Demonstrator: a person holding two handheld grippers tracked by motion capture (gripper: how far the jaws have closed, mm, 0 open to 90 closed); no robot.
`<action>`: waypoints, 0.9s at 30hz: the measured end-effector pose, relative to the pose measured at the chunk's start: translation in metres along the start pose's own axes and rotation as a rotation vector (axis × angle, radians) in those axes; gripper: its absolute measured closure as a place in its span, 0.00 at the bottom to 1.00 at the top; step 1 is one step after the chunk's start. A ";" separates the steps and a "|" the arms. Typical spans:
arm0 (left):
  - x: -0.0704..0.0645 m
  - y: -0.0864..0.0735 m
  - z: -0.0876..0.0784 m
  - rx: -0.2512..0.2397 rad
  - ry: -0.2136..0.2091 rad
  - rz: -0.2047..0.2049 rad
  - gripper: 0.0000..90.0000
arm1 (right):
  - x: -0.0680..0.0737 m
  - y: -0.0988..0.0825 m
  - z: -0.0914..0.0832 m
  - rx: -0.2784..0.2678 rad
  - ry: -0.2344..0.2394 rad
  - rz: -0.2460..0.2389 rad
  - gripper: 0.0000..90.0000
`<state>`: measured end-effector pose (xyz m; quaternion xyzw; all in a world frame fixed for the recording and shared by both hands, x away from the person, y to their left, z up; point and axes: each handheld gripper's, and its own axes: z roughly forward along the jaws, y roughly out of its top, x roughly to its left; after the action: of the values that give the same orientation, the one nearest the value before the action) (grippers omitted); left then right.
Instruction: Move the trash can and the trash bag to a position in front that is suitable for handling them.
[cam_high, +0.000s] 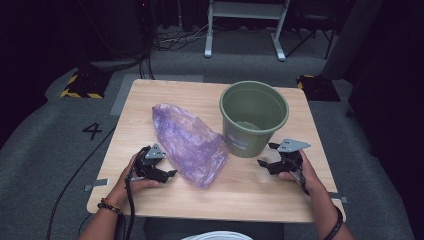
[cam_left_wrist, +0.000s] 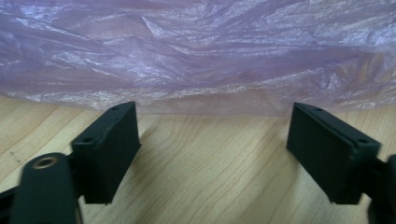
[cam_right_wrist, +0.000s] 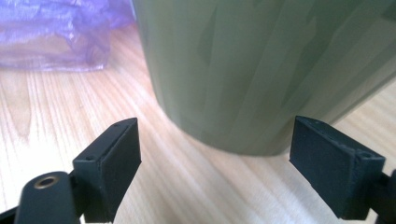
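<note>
**Approach to the bag edge and the bin wall**

We hold both tools released, jaws spread wide, with nothing between them. The left tool (cam_high: 159, 168) rests low over the worktop (cam_high: 240, 200), and the purple plastic bag (cam_high: 190, 142) lies crumpled just ahead of its jaws, near but not touching. In the left gripper view the bag's near edge (cam_left_wrist: 196, 105) runs across the full span in front of both jaws. The right tool (cam_high: 278, 159) sits just beside the green bin (cam_high: 254, 117); in the right gripper view the bin's lower wall (cam_right_wrist: 252, 79) stands directly ahead, between the lines of the two jaws and slightly apart from them. The bin is upright and appears empty.

We judge the step in hand to be taking hold of the bag, presumably to line the bin.

Procedure notes:
- Advance the left tool forward, keeping the lower jaw skimming the worktop so that it slides under the film.
- Clench on a fold near the bag's edge, not on one loose layer; thin film slips.
- Keep the right tool beside the bin wall to steady it, since a light bin may tip or slide.
</note>
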<state>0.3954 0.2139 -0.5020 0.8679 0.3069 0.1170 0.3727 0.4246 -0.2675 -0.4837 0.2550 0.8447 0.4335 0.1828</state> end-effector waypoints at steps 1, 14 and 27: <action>0.001 0.000 -0.001 -0.025 -0.021 -0.015 0.22 | 0.000 -0.002 0.000 0.008 -0.001 0.001 0.18; -0.021 0.038 0.015 -0.077 0.036 0.087 0.42 | -0.009 -0.030 -0.020 0.095 -0.093 0.069 0.21; -0.041 0.035 0.033 0.002 -0.074 0.106 0.50 | 0.005 -0.035 -0.024 0.102 -0.087 0.085 0.22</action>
<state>0.3929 0.1504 -0.4988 0.8872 0.2464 0.1040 0.3760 0.3985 -0.2977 -0.4995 0.3183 0.8455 0.3856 0.1874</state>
